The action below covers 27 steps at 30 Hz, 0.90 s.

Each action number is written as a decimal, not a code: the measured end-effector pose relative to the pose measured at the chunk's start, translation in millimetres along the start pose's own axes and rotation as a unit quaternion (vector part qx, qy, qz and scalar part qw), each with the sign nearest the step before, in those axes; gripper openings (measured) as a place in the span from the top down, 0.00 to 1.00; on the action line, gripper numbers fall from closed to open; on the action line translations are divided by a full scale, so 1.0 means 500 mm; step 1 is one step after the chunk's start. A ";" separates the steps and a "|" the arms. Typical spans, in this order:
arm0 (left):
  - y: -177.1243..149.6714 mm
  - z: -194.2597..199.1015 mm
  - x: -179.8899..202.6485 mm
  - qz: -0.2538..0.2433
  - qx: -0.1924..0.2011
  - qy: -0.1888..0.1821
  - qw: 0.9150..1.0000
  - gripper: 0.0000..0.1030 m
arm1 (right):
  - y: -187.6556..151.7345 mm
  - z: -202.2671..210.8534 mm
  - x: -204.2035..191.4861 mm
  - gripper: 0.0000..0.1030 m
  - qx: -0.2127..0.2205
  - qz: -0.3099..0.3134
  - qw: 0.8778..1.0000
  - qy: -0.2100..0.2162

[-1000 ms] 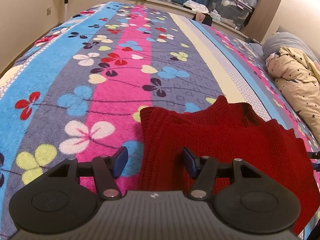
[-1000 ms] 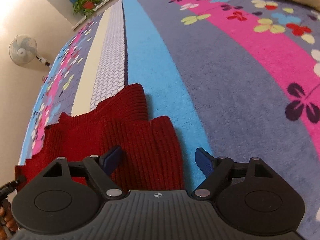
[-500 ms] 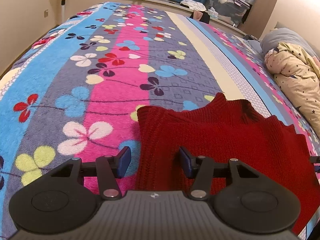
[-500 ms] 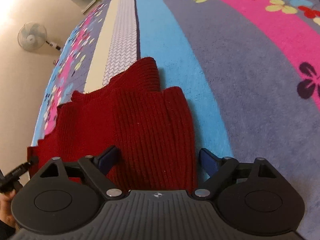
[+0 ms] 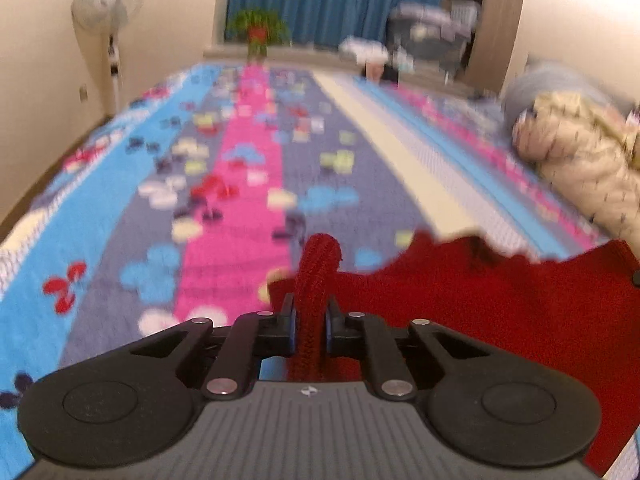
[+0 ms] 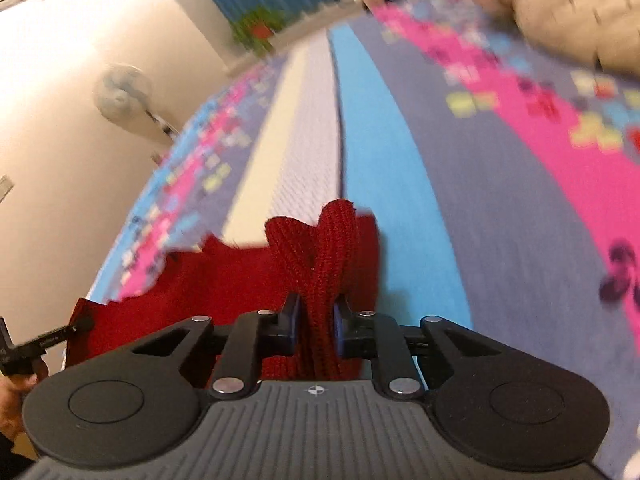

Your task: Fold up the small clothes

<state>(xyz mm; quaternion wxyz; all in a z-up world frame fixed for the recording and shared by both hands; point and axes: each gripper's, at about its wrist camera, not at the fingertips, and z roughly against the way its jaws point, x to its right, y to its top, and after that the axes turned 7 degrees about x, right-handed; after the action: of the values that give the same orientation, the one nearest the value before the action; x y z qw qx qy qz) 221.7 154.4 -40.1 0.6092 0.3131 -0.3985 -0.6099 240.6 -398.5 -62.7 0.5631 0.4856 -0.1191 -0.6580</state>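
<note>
A red knitted sweater (image 5: 500,320) lies on the flowered bed blanket (image 5: 240,220). In the left wrist view my left gripper (image 5: 310,320) is shut on a pinched-up fold at the sweater's near left corner. In the right wrist view the sweater (image 6: 224,280) spreads to the left, and my right gripper (image 6: 316,320) is closing its jaws on a bunched fold at the near right corner, with the pads pressing the knit. The gripped edge is lifted off the blanket. Both pictures are blurred by motion.
A rolled star-print quilt (image 5: 580,168) lies along the bed's right side. A standing fan (image 5: 108,0), a potted plant (image 5: 258,28) and storage boxes (image 5: 432,32) stand beyond the bed. The other gripper's tip (image 6: 24,350) and a hand (image 6: 12,400) show at far left.
Both grippers stood open over the sweater's near edge; now both are closed on it, each pinching up a fold. The right gripper has risen, and both views have tilted up.
</note>
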 end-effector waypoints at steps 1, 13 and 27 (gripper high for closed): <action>0.008 0.010 -0.002 0.006 0.020 0.000 1.000 0.87 | 0.006 0.012 -0.012 0.84 0.023 0.015 1.000 0.011; -0.015 -0.087 -0.017 -0.004 -0.041 0.094 0.995 0.87 | 0.020 -0.117 0.001 0.84 0.009 0.046 0.996 -0.081; -0.042 0.042 -0.084 0.158 -0.098 0.022 0.982 0.26 | -0.029 -0.040 -0.009 0.33 -0.011 -0.022 0.993 -0.113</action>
<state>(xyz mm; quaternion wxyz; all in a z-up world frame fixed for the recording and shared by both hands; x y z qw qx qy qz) 195.7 197.1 -52.1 0.7342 0.1982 -0.3674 -0.5354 246.4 -381.9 -80.7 0.5370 0.4041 -0.1642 -0.7220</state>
